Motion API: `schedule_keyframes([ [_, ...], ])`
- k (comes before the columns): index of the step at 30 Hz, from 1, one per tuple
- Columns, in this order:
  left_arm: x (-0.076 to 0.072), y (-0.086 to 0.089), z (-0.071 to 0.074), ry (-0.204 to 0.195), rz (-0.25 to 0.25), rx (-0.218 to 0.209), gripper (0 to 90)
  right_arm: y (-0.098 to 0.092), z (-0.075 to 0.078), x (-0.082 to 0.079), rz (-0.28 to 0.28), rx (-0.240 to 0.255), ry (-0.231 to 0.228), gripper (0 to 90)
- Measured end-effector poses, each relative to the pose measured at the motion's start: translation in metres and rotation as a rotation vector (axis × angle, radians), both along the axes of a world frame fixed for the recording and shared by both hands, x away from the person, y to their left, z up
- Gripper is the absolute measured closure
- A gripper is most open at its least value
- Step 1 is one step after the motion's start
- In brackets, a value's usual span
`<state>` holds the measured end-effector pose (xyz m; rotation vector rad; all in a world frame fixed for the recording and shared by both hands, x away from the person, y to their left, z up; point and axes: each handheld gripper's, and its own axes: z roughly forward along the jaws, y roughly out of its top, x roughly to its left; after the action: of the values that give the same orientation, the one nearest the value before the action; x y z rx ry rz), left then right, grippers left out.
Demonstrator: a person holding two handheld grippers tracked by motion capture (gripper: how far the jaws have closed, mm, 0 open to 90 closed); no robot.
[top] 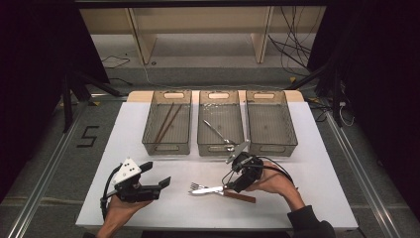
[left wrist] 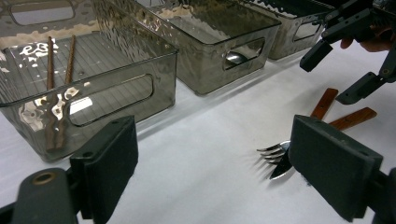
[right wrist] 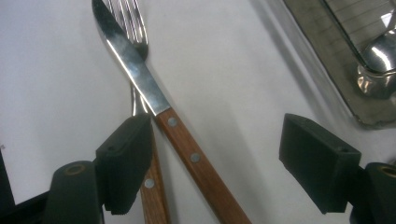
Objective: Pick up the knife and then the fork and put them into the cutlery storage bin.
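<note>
right gripper [right wrist: 212,163]: jaws wide, nothing gripped, straddling knife handle
knife [right wrist: 154,100]: flat on table, crossing fork, just before middle bin
fork [left wrist: 273,151]: under knife
left gripper [top: 161,183]: jaws apart, empty, well left of fork
middle bin [top: 221,148]: holds cutlery

Knife [right wrist: 140,79] & fork [right wrist: 133,23]: shiny metal w/ smooth wood handles; bins [top: 167,144] smoky glossy plastic; worktop [top: 307,193] matt white.

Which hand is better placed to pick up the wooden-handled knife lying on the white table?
Right. The right gripper hangs open directly over the wooden-handled steel knife, its handle between the jaws. The left gripper sits farther off, open and aimed toward the blade end.
</note>
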<state>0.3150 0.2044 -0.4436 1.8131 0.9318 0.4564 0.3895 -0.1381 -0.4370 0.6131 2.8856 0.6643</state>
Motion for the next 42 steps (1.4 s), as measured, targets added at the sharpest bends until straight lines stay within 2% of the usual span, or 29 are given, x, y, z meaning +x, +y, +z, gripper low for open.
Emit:
schedule_keyframes([
  [6,0.000,-0.001,0.000,-0.001,-0.001,0.004,15.4,0.002,-0.004,-0.001,0.032,-0.049,-0.010,31.2],
  [19,-0.002,0.001,0.000,-0.009,0.002,0.004,15.4,0.008,-0.008,-0.003,0.066,-0.108,-0.007,41.4],
  [23,-0.002,0.001,-0.001,-0.007,0.002,0.005,15.3,0.010,-0.010,-0.005,0.093,-0.150,-0.007,44.6],
  [26,-0.002,0.001,-0.001,-0.008,0.002,0.004,15.4,0.010,-0.010,-0.004,0.117,-0.156,-0.006,48.1],
  [32,-0.002,0.001,-0.001,-0.005,0.001,0.012,15.4,0.011,-0.014,-0.005,0.130,-0.186,0.011,53.2],
  [33,-0.002,0.001,-0.001,-0.005,0.001,0.012,15.4,0.010,-0.015,-0.003,0.157,-0.193,0.006,54.1],
  [38,-0.002,0.001,-0.001,-0.004,0.002,0.014,15.4,0.012,-0.018,-0.002,0.183,-0.215,0.012,58.3],
  [42,-0.002,0.001,-0.001,-0.003,0.001,0.015,15.4,0.014,-0.021,-0.001,0.188,-0.223,0.022,60.3],
])
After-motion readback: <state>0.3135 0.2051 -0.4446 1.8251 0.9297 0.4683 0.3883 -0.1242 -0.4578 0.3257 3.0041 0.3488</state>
